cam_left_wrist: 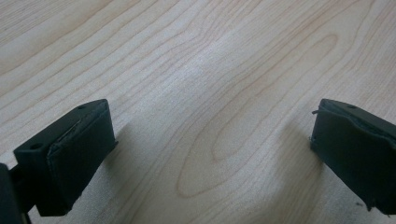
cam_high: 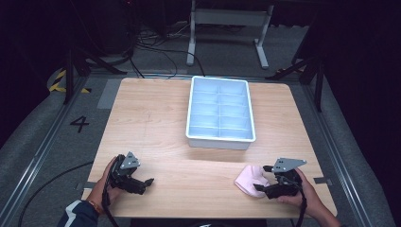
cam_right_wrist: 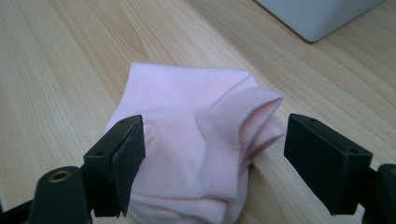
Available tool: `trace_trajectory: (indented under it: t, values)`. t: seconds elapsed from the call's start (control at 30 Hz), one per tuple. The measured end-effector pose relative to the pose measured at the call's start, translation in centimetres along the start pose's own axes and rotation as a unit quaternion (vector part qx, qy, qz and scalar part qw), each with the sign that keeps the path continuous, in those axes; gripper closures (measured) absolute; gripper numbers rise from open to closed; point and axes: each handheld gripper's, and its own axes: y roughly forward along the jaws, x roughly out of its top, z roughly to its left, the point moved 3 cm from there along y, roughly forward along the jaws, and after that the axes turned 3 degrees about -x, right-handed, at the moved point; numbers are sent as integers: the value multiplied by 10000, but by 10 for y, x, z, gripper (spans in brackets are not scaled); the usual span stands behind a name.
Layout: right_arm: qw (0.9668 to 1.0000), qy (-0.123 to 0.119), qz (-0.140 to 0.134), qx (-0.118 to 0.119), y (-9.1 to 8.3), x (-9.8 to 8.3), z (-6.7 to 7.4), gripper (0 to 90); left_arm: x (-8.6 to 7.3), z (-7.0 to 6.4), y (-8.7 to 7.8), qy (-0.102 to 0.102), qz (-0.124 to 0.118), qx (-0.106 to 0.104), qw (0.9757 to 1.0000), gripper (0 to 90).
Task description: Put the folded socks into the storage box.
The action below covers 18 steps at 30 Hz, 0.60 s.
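Right now my pink sock (cam_right_wrist: 196,140) lies folded near the tabletop's (cam_high: 156,118) near right corner, its ribbed cuff turned toward the right edge. I have my right claw (cam_right_wrist: 212,163) set wide around it, one jaw at each side of the fabric, neither pad pressing on it as far as I can see. Beyond the sock, toward the far edge at the middle, sits the pale blue divided tray (cam_high: 220,141). Over by the near left corner my left claw (cam_left_wrist: 210,154) stands wide above bare wood, nothing between its jaws.
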Motion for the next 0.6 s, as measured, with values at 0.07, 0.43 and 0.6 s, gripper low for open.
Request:
trace_trajectory:
  t: [0.07, 0.43, 0.6]
  values:
    - [10000, 22, 88, -20, 5, 0, 0, 191, 0, 0, 0, 0, 0, 0, 10000, 0]
    - [9997, 69, 203, 149, 21, 1, 0, 154, 0, 0, 0, 9, -1, -14, 10000, 0]
    - [9988, -182, 171, 418, 21, 5, 7, 354, 0, 0, 0, 12, -2, -15, 10000, 0]
